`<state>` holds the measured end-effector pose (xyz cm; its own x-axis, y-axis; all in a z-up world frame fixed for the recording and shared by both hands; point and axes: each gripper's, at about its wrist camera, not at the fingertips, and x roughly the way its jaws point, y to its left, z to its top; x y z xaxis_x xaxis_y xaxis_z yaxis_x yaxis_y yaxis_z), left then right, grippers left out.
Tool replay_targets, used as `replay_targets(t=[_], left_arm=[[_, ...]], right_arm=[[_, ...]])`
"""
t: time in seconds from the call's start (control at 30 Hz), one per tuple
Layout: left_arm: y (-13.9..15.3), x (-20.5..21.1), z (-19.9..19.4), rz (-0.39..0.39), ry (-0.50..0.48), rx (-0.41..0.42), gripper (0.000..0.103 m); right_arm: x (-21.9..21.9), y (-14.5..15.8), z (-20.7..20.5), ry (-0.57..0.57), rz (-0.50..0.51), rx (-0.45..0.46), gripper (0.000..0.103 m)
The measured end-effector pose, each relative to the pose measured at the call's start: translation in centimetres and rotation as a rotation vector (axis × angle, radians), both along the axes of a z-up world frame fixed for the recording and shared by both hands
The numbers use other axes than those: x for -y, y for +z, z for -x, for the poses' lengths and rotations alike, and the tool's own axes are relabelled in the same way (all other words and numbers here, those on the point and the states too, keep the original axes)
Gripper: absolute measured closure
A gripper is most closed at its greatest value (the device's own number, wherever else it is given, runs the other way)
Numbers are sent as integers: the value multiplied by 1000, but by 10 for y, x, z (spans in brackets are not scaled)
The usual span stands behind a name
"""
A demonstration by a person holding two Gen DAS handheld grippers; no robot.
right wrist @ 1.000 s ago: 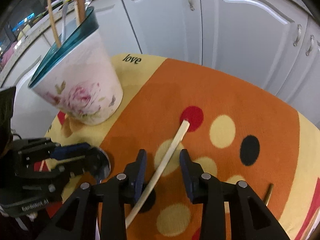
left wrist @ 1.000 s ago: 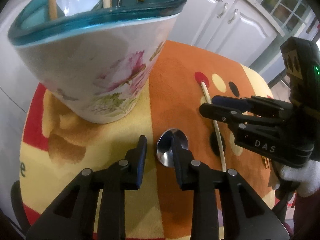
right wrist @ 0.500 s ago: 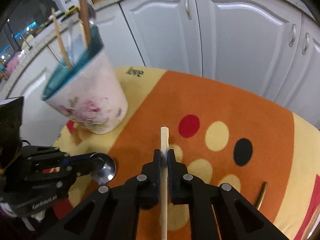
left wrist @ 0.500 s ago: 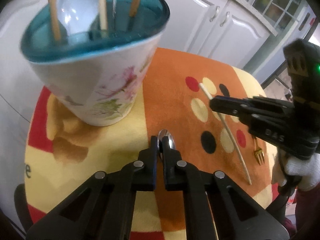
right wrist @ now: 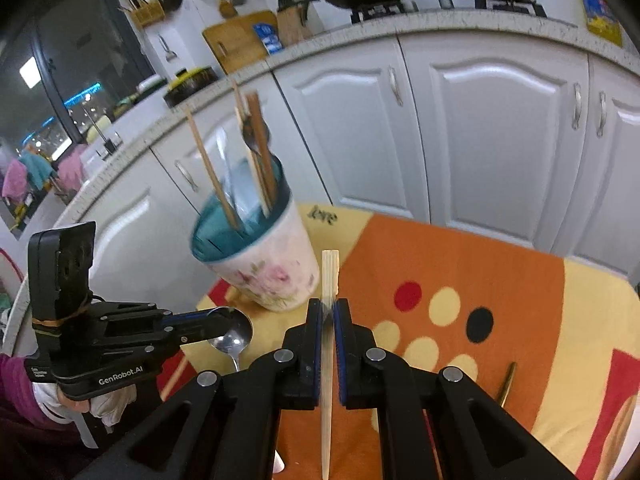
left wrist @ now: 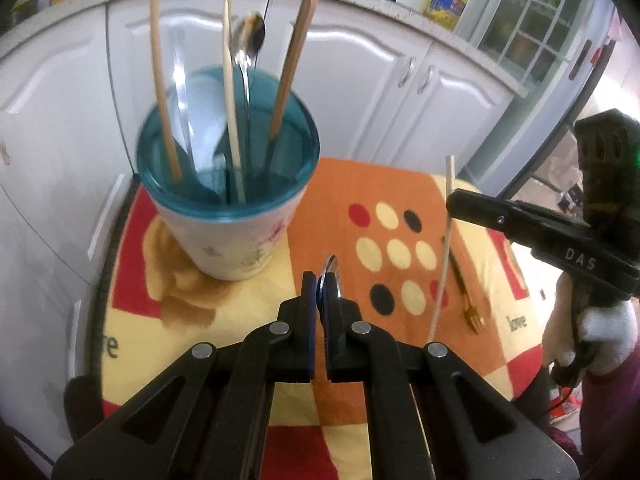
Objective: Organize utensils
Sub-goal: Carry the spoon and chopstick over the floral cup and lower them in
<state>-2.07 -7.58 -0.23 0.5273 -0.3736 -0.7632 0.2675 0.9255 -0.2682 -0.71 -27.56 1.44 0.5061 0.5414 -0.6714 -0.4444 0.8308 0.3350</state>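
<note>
Spoon (left wrist: 331,276) mostly hidden, chopstick (right wrist: 329,344) end cropped

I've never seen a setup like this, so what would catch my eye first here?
Probably the two black grippers raised over the bright orange spotted tablecloth: the left gripper pinches a metal spoon, the right gripper a pale chopstick. Behind them stands a flowered cup with a teal inside, bristling with chopsticks and spoons.

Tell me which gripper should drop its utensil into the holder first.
Left, probably. The left gripper, shut on the spoon, sits nearer the holder; the right gripper, shut on the chopstick, is farther off.
</note>
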Motion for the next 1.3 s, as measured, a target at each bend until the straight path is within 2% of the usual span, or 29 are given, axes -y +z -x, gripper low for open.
replay_targets(t=[0.33,0.67,0.97,1.07,1.3], left_arm=[[45,-22,8,23,21,80,102],[89,-64,2,30,105,171,102],[125,-96,-20,-36,207,279,102],[128,-100,-29,-53,228,294,102],[126,-99,-46,-152,253,336,102]], right_arm=[[-18,44,4,30,-5,112,97],[-33,89,-2,56,-6,205,97],[-45,133,-10,73,-17,281,97],[-52,145,-14,72,-24,304,97],[-80,156,-28,98,-32,327,97]])
